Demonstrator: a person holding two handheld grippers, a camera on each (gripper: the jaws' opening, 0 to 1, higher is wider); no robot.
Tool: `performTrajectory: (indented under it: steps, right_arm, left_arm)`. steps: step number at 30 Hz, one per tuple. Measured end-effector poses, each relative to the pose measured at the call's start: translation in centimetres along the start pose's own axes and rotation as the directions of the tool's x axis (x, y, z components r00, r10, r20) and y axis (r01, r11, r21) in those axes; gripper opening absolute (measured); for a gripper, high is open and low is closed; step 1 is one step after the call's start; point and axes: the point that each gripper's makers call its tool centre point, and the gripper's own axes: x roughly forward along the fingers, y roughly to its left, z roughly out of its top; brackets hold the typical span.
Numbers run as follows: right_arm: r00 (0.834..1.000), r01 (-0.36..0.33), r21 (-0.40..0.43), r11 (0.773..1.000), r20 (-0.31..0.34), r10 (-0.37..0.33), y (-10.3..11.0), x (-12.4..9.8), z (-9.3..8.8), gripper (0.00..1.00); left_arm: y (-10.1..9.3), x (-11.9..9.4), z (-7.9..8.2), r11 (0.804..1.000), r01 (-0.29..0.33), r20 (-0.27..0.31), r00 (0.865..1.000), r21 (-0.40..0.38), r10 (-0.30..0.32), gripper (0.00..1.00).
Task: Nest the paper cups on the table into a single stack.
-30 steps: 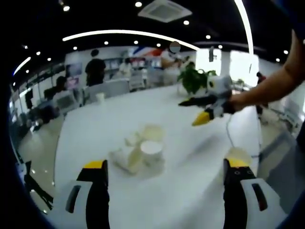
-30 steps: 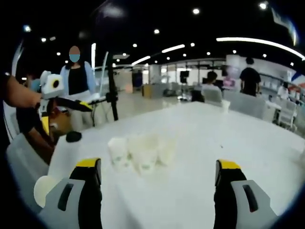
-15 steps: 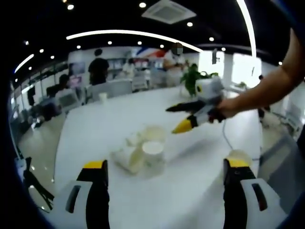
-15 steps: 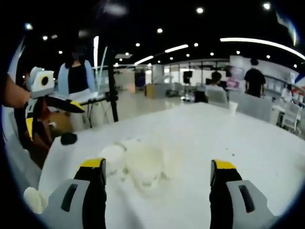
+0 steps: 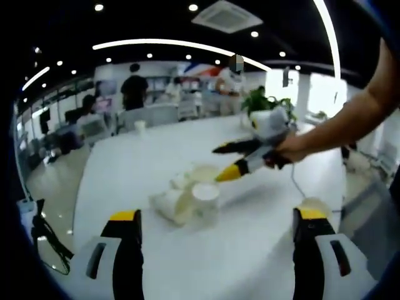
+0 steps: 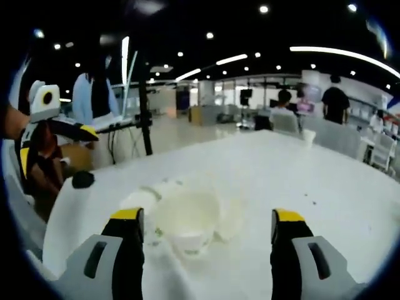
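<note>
Several white paper cups [image 5: 187, 197] huddle in the middle of the white table [image 5: 125, 169]; one stands upright with its mouth up [image 5: 202, 193] and one lies on its side [image 5: 166, 204]. My left gripper [image 5: 217, 215] is open, short of the cluster. My right gripper [image 5: 232, 161], held by a hand, comes in from the right, open, its yellow tip just above the cluster's far side. In the right gripper view the cups [image 6: 186, 215] are blurred and lie close between the open jaws of the right gripper [image 6: 207, 215]. The left gripper [image 6: 50, 134] is at the far left, open.
A pale round cup-like thing [image 5: 311, 202] sits near the table's edge by my left gripper's right jaw. A lone cup [image 6: 306, 136] stands far off on the table. A black knob [image 6: 81, 180] is near the table corner. A plant [image 5: 259, 100], chairs and people are beyond.
The right gripper has moved in toward the cup cluster, from off to the side to just over it; the cups loom larger in its view. The left gripper has hardly moved.
</note>
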Motion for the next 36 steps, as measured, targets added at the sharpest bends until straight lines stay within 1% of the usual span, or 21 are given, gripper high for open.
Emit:
performTrajectory:
  steps: [5,8,10,13,16,18,22,31,32,34,35,36]
  right_arm:
    - [1.000,0.012,-0.011,1.000,-0.014,-0.012,0.0,-0.1,-1.1,0.75]
    - [1.000,0.005,-0.015,1.000,-0.028,-0.006,0.1,0.0,-1.7,0.72]
    - [0.999,0.000,-0.036,0.999,-0.050,-0.001,0.4,0.1,-2.1,0.67]
    - [0.999,-0.004,-0.043,0.999,-0.040,0.002,0.8,0.4,-1.8,0.56]
    - [0.999,-0.004,-0.069,0.998,-0.035,0.001,1.1,0.8,-1.6,0.50]
    - [0.999,-0.018,-0.074,0.997,-0.037,0.015,1.6,1.1,-1.7,0.46]
    - [0.998,-0.043,-0.098,0.994,-0.059,0.037,2.3,1.8,-2.0,0.47]
    - [0.997,-0.044,-0.071,0.997,-0.062,0.039,2.2,2.9,-2.5,0.46]
    - [0.997,-0.041,-0.067,0.997,-0.063,0.037,2.1,2.9,-2.5,0.47]
    - [0.998,-0.027,-0.042,0.999,-0.058,0.025,2.0,3.2,-2.6,0.53]
    - [0.998,-0.025,-0.042,0.999,-0.051,0.023,1.9,3.3,-2.5,0.53]
    - [0.998,-0.024,-0.043,0.999,-0.051,0.022,1.9,3.4,-2.6,0.49]
  left_arm:
    - [0.3,-0.3,0.0,1.000,-0.010,0.005,1.000,-0.008,0.010,1.00]
    - [0.5,-0.5,-0.2,1.000,-0.014,0.005,1.000,-0.011,0.014,1.00]
    - [0.5,-0.5,-0.3,1.000,-0.016,0.005,1.000,-0.013,0.016,1.00]
    - [0.7,-0.5,-0.5,1.000,-0.020,0.002,1.000,-0.023,0.020,1.00]
    - [0.7,-0.5,-0.6,0.999,-0.021,0.001,1.000,-0.026,0.021,1.00]
    - [0.7,-0.5,-0.8,0.999,-0.021,-0.001,1.000,-0.029,0.021,1.00]
    - [0.8,-0.6,-0.8,0.999,-0.023,-0.002,1.000,-0.034,0.023,1.00]
    - [0.9,-0.6,-1.1,0.999,-0.022,-0.012,1.000,-0.041,0.022,1.00]
    - [0.9,-0.6,-1.1,0.999,-0.022,-0.013,1.000,-0.041,0.022,1.00]
    - [0.9,-0.5,-1.1,0.999,-0.020,-0.014,1.000,-0.041,0.020,1.00]
    - [0.8,-0.5,-1.1,0.999,-0.018,-0.017,1.000,-0.039,0.017,1.00]
    - [0.8,-0.4,-1.1,0.999,-0.016,-0.018,1.000,-0.038,0.016,1.00]
